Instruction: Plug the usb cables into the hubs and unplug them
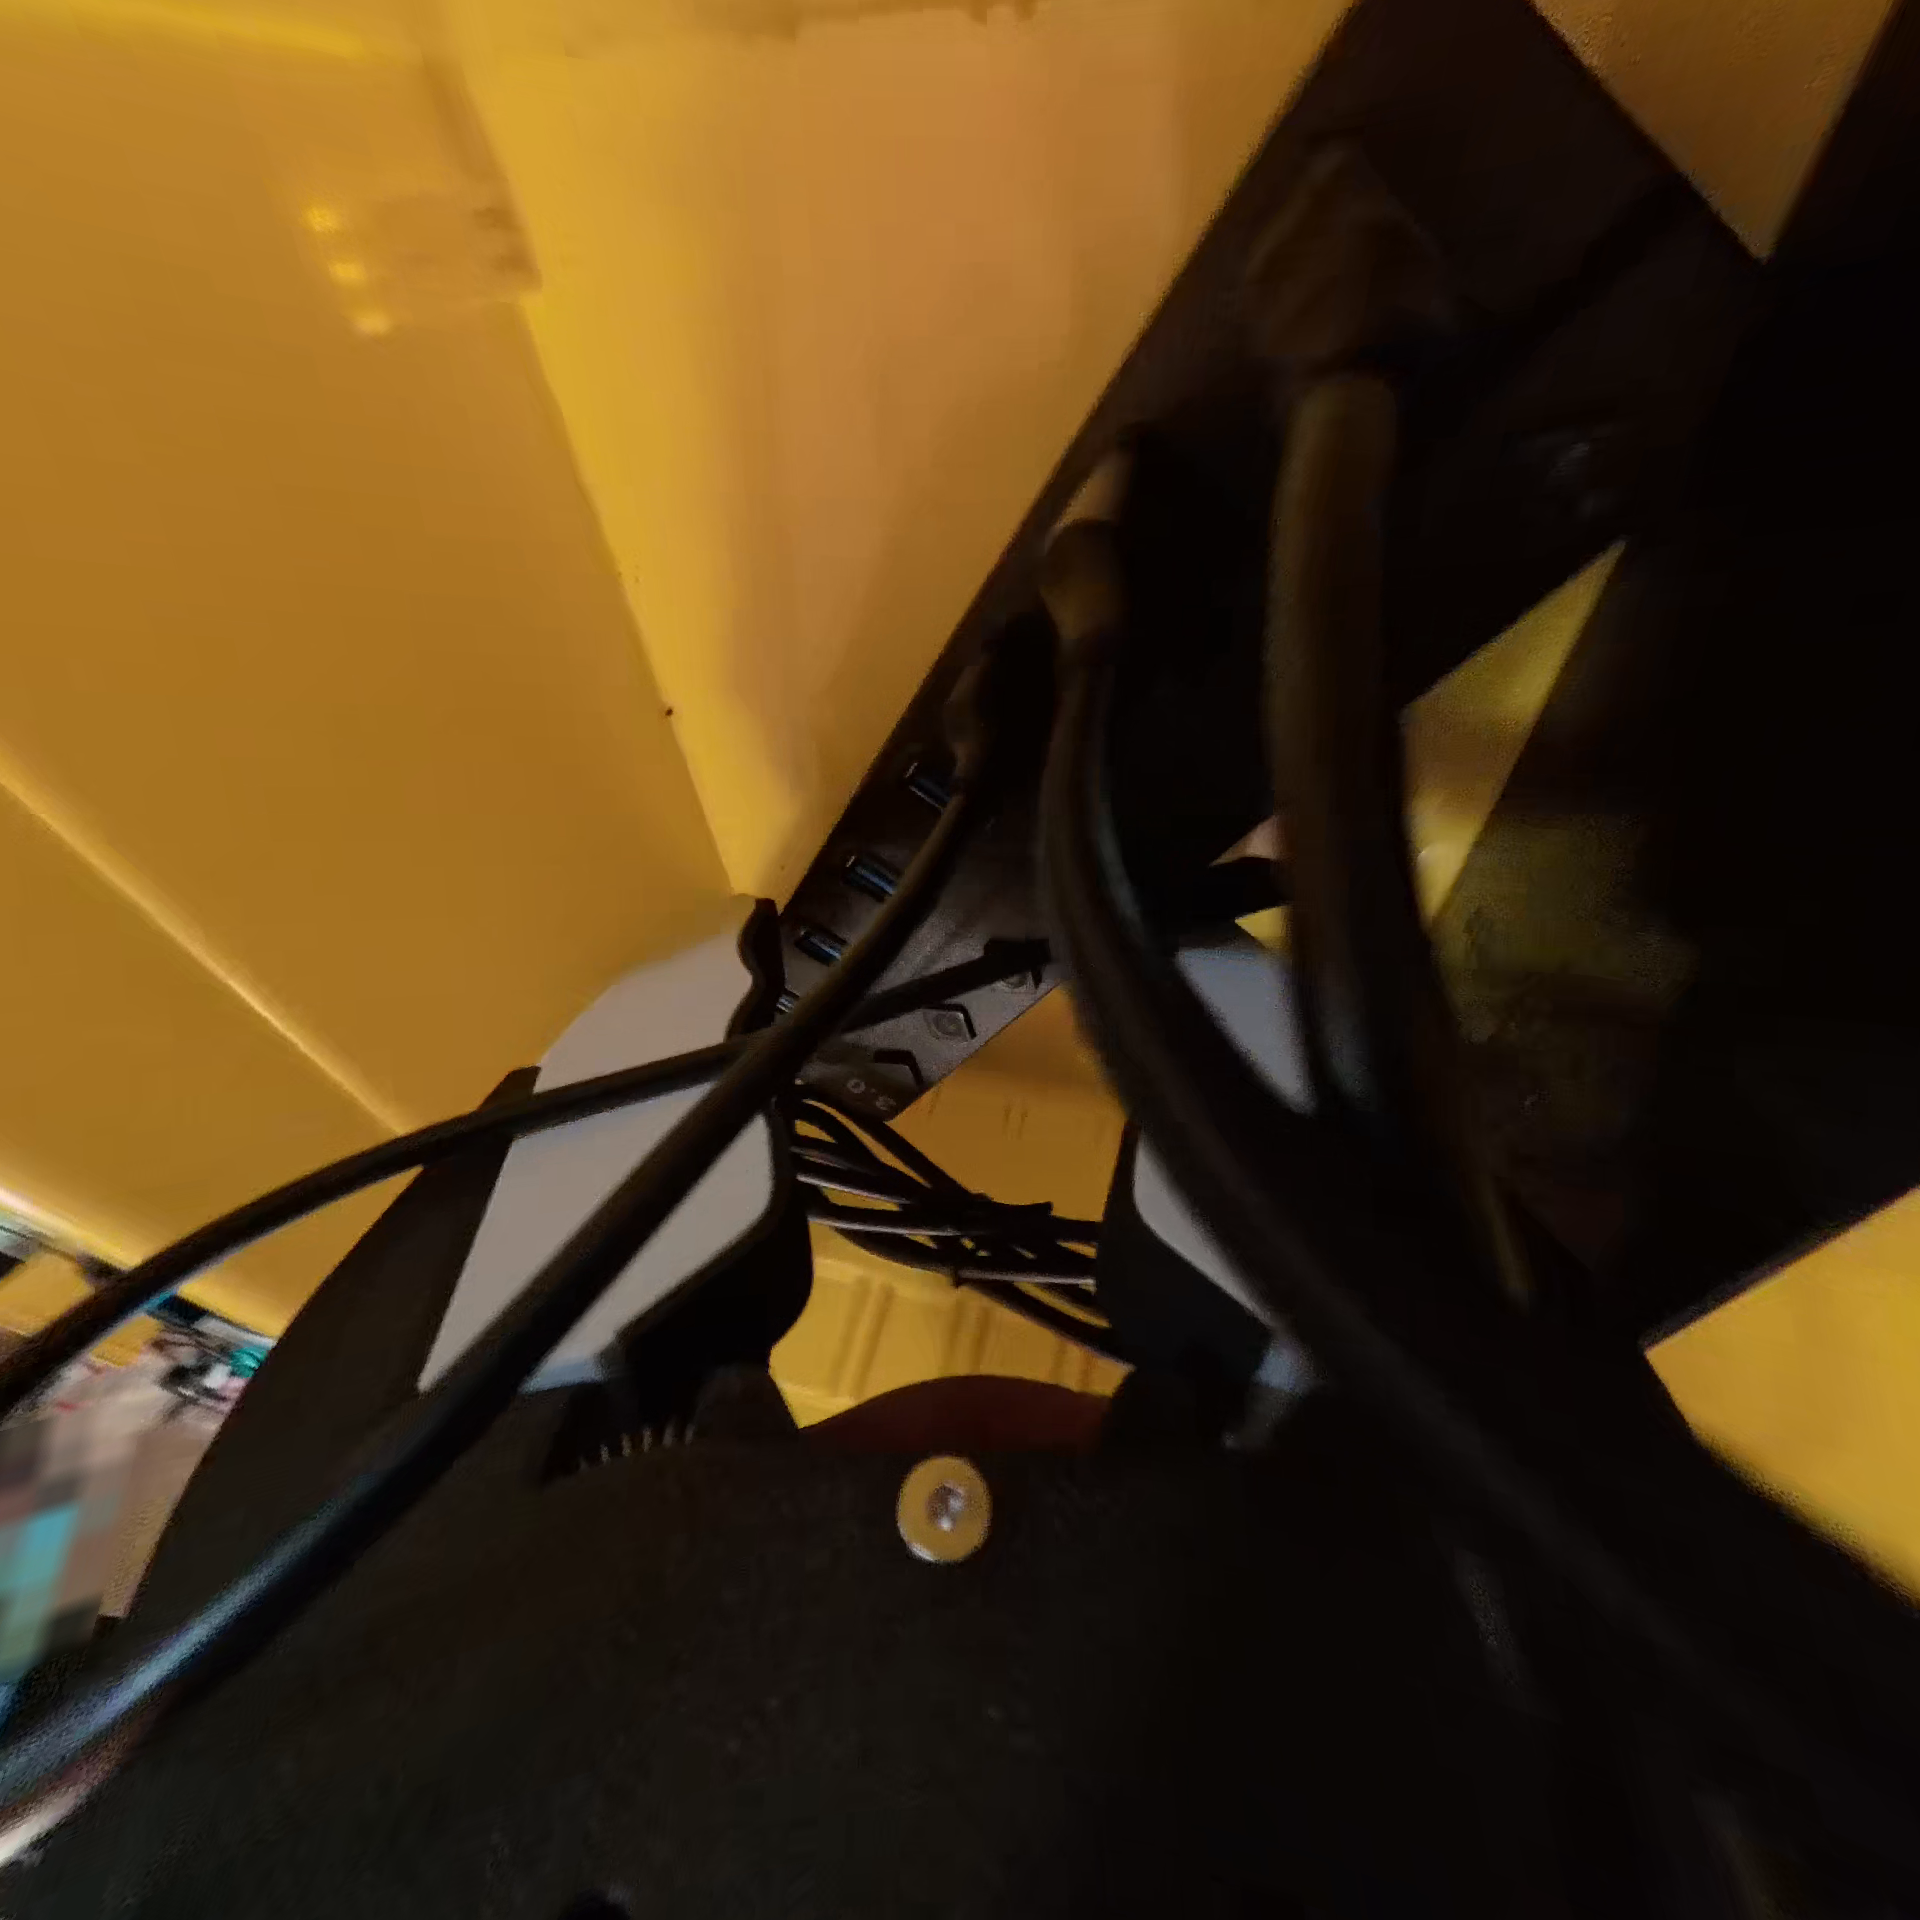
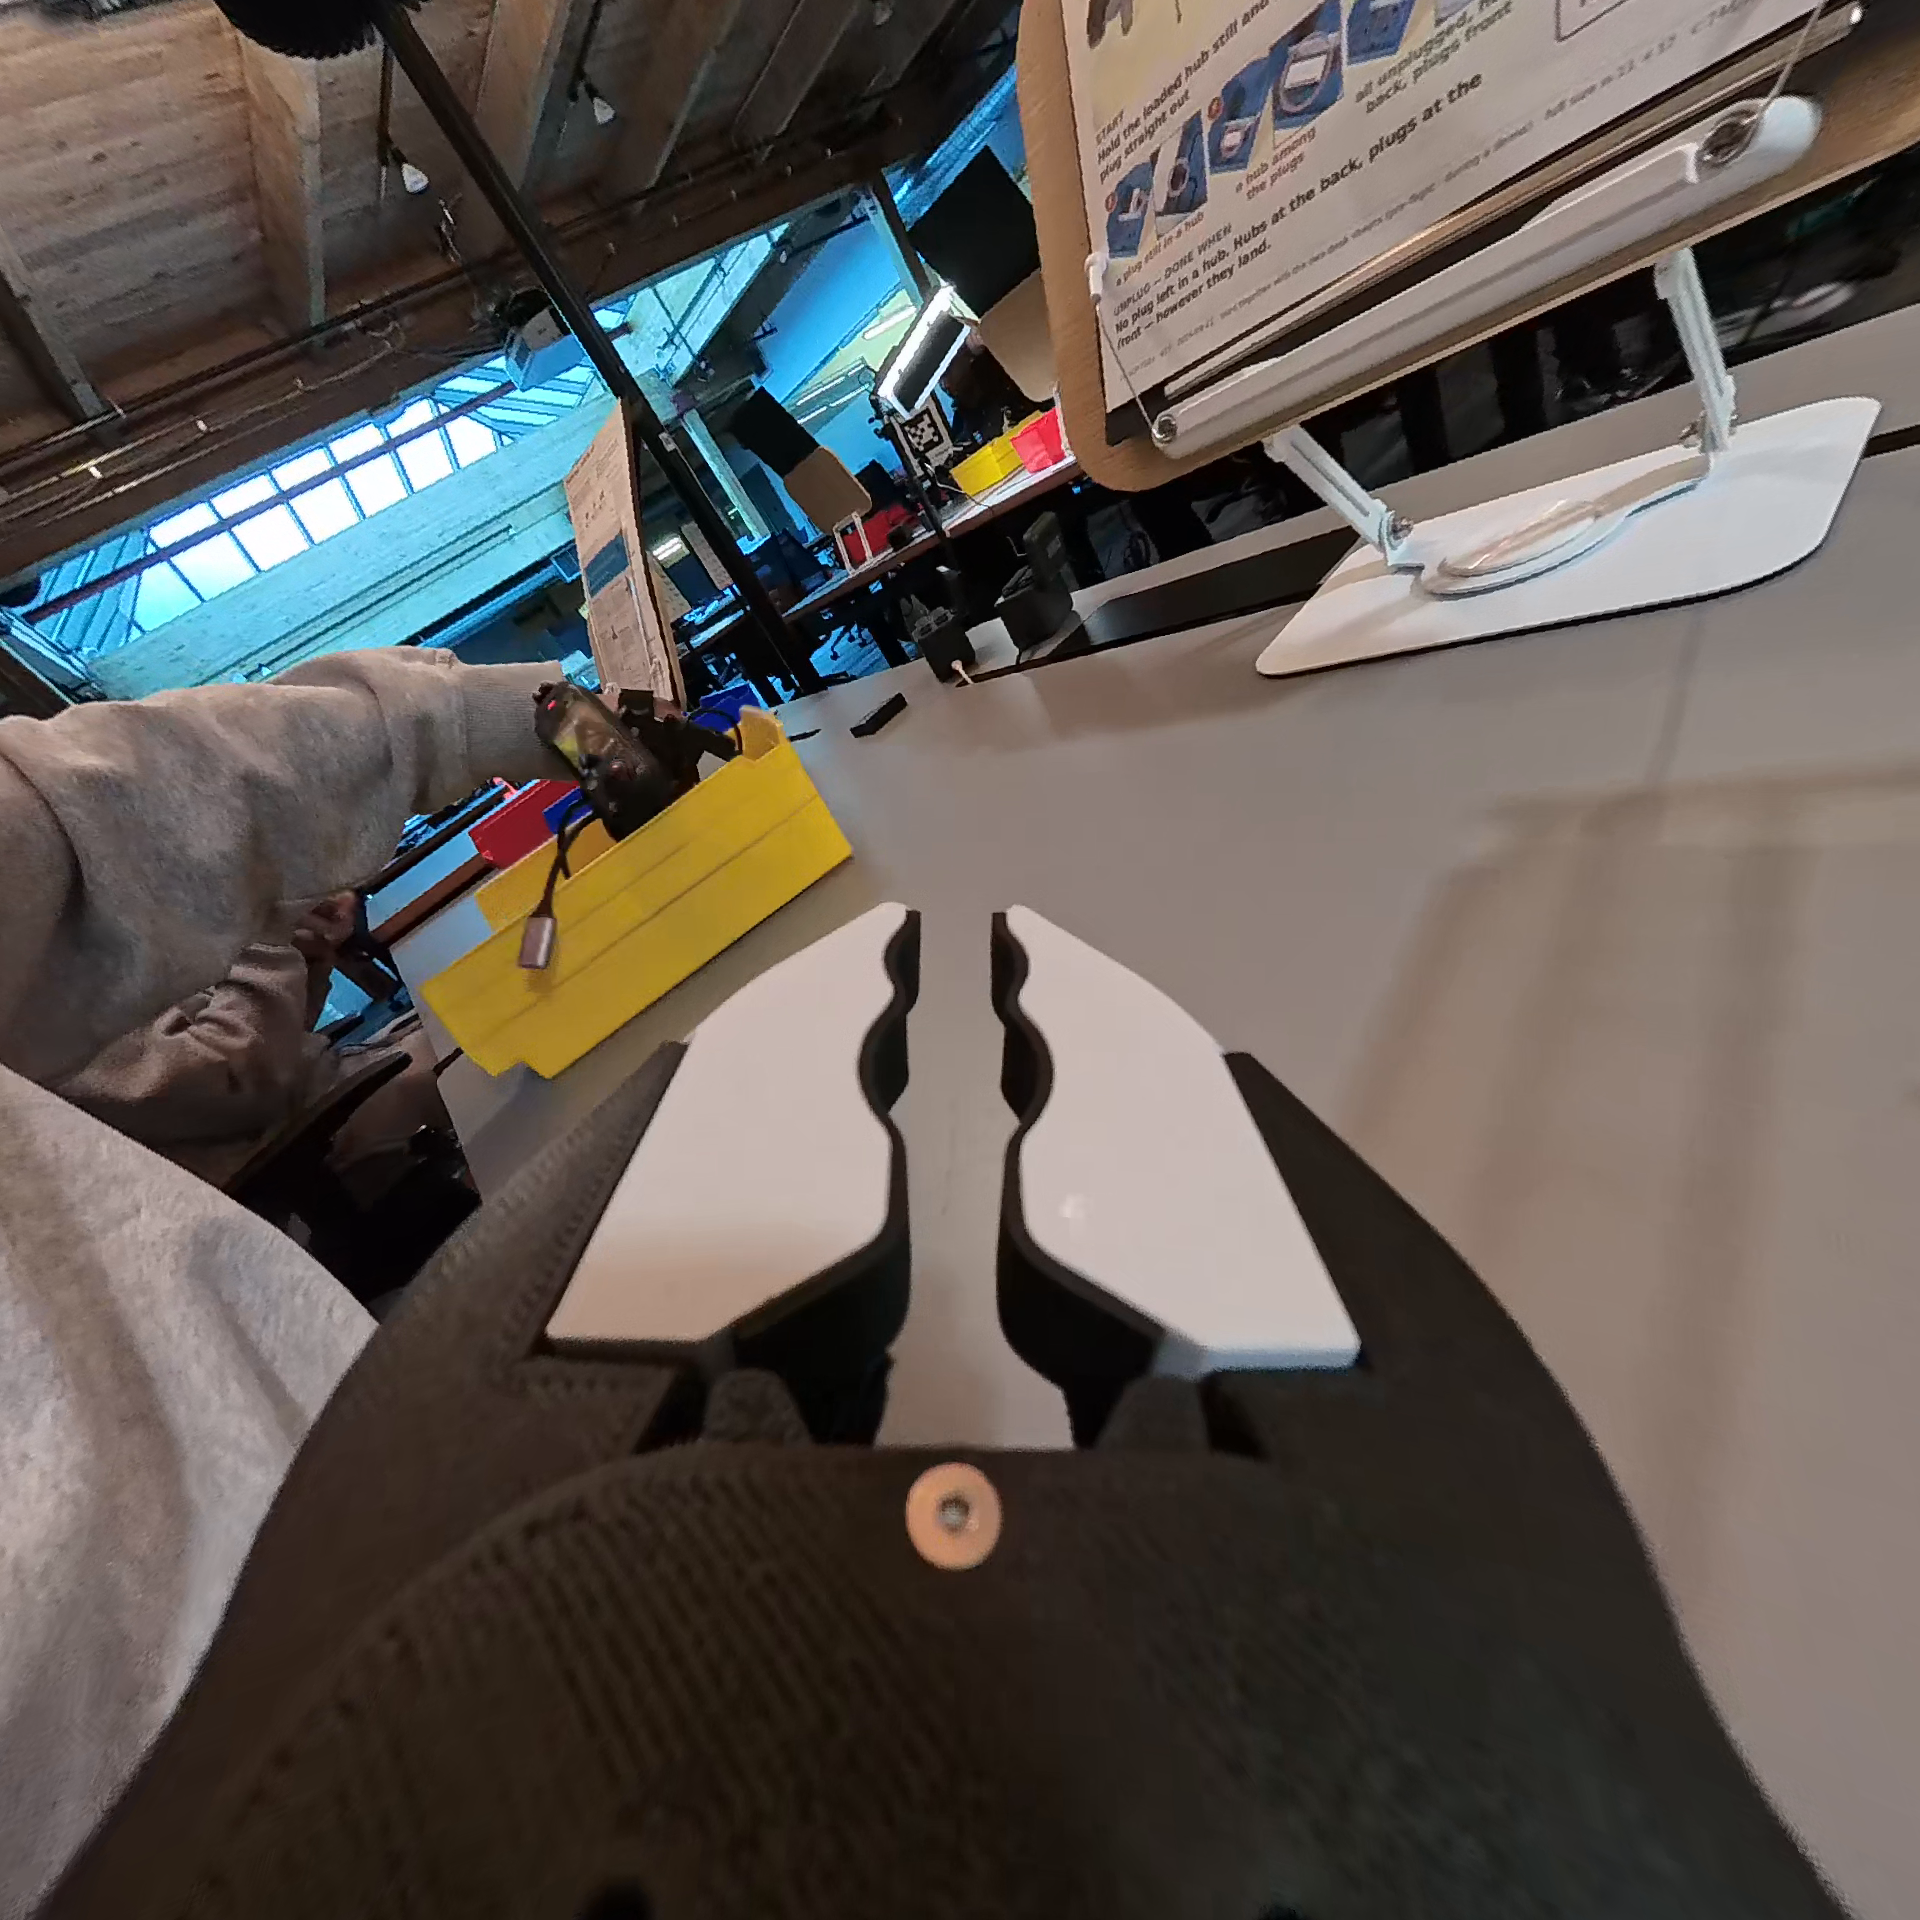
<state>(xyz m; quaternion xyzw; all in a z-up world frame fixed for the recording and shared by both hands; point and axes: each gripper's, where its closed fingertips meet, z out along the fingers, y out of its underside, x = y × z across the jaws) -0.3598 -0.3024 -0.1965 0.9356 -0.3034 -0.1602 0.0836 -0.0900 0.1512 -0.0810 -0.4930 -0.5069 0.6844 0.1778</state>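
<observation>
While the right wrist view looks across the grey tabletop (image 2: 1351, 935), the largest item on it is a white stand (image 2: 1579, 540) at the far right carrying a tilted instruction board (image 2: 1351, 208). Next in size, a yellow bin (image 2: 665, 914) sits on the left part of the tabletop, with a short cable adapter (image 2: 535, 940) hanging over its near wall. A grey sleeve (image 2: 208, 810) reaches to the bin, and the left tool (image 2: 623, 748) sits inside it, seen only from behind. The right tool (image 2: 956, 935) hovers over bare tabletop, well apart from the bin; its white fingers (image 2: 758, 1143) stand a narrow gap apart with nothing between them. Inside the bin, the left wrist view shows yellow walls (image 1: 364, 623) and a long black USB hub (image 1: 935, 935) running diagonally, blue ports (image 1: 868, 878) along its edge. The left tool (image 1: 935, 1060) has its white fingers (image 1: 644, 1195) spread on either side of the hub's lower end; firm contact cannot be confirmed. Black USB cables (image 1: 1091, 831) loop across the hub and over the fingers, some entering the hub higher up, and a tangle of thinner cables (image 1: 935, 1216) lies beneath.
</observation>
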